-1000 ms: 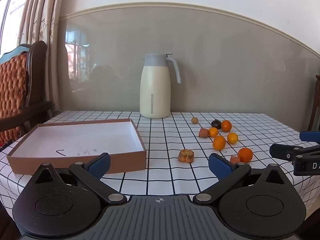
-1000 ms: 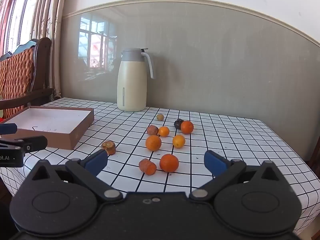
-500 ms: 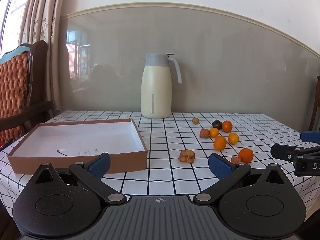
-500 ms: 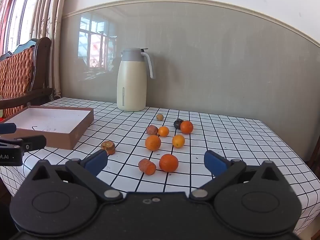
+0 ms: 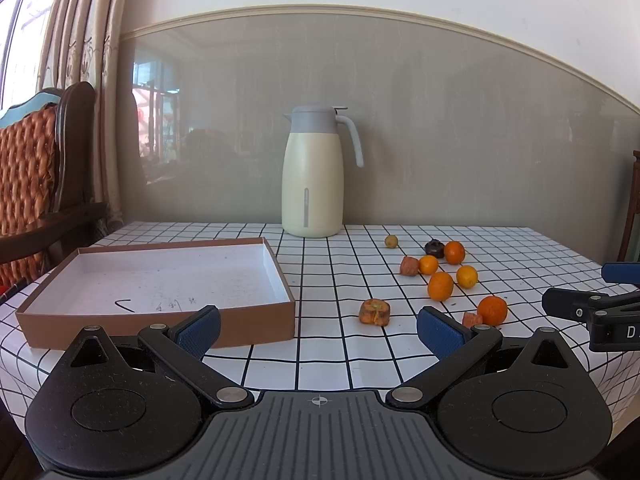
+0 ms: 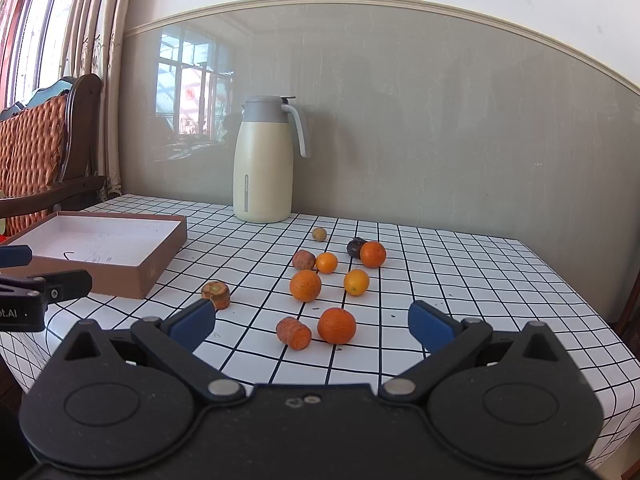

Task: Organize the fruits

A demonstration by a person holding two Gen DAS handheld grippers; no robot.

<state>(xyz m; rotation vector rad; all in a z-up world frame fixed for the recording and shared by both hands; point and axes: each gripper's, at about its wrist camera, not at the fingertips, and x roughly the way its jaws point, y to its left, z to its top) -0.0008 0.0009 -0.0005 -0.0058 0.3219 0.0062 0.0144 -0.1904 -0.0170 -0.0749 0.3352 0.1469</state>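
Both grippers hang empty at the near edge of the table [image 6: 500, 280]: your left gripper [image 5: 318, 330] and your right gripper [image 6: 310, 322] each show their blue pads spread wide with nothing between them. Against the views of a second ago, almost nothing has shifted; the left view has drifted only slightly, and no fruit has moved. Judged from this, the task has not yet begun and you are in the approach.

The box [image 6: 164, 258] sits open and empty at the left of the checked cloth, one corner toward the fruits. The fruits lie in a loose scatter to its right: a large orange [image 6: 337, 325] just beside a carrot-like stub [image 6: 294, 333], directly ahead of your right gripper; a second stub [image 6: 216, 294] lies alone, nearest the box. Farther back are another orange [image 6: 305, 285], smaller citrus [image 6: 356, 282], and a dark fruit [image 6: 355, 247] touching an orange [image 6: 373, 254].

Open cloth lies between box and scatter, giving a free lane for carrying. The jug [image 6: 263, 160] stands well back by the wall, clear of that lane. Mind the box's raised wall on entry, and the table's near and right edges, where round fruit could roll off if nudged. Your two grippers are side by side; keep them apart.
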